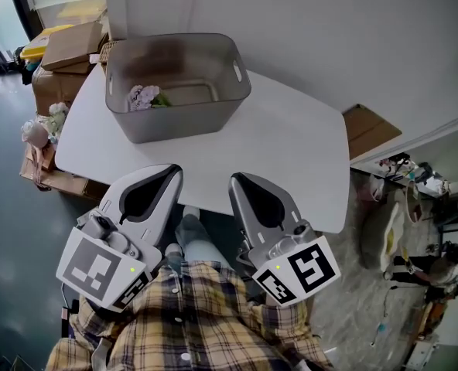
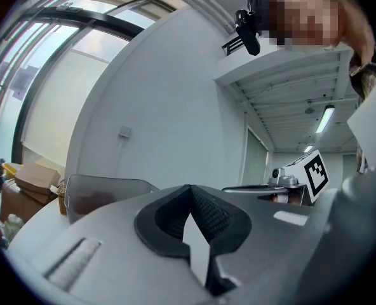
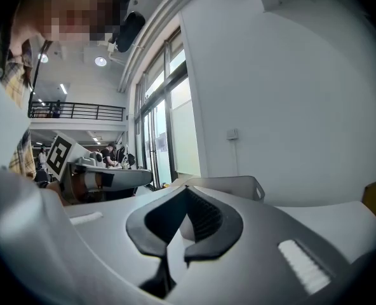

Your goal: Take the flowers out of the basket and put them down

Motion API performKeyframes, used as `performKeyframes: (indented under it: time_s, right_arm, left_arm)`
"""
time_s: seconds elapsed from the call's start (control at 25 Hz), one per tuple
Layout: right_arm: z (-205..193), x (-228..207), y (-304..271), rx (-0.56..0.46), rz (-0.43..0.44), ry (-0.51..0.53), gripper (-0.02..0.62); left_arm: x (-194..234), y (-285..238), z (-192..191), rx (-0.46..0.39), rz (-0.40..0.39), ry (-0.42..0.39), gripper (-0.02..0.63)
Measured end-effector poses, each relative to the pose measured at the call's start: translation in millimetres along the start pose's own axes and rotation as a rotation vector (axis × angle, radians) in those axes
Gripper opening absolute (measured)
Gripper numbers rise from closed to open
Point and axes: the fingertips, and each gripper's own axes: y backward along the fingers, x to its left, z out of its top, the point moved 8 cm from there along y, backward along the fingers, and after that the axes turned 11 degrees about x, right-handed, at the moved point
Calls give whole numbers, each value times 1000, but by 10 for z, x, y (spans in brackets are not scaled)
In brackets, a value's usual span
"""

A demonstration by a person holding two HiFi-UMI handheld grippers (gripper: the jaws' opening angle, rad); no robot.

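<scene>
A grey see-through basket (image 1: 184,99) stands at the far left of the white table (image 1: 291,153). Inside it, against the left wall, lies a bunch of pale pink flowers (image 1: 142,97) with a green leaf. My left gripper (image 1: 173,172) and right gripper (image 1: 235,178) hover side by side at the table's near edge, well short of the basket. Both point toward it, shut, with nothing between their jaws. The basket's rim shows past the shut left gripper (image 2: 189,188) as a dark wall (image 2: 99,192). Behind the shut right gripper (image 3: 187,189) it shows with a handle slot (image 3: 229,184).
Cardboard boxes (image 1: 68,49) are stacked on the floor past the table's left end, with another bunch of flowers (image 1: 45,124) beside them. A white wall (image 1: 329,29) runs behind the table. A flat cardboard piece (image 1: 368,130) lies at the right.
</scene>
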Motion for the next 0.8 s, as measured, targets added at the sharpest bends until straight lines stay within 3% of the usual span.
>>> performKeyframes:
  time_s: [0.8]
  right_arm:
    - [630,-1249,-1044,11,118,44,5]
  left_arm:
    - [747,-1201,506,11,117,21,12]
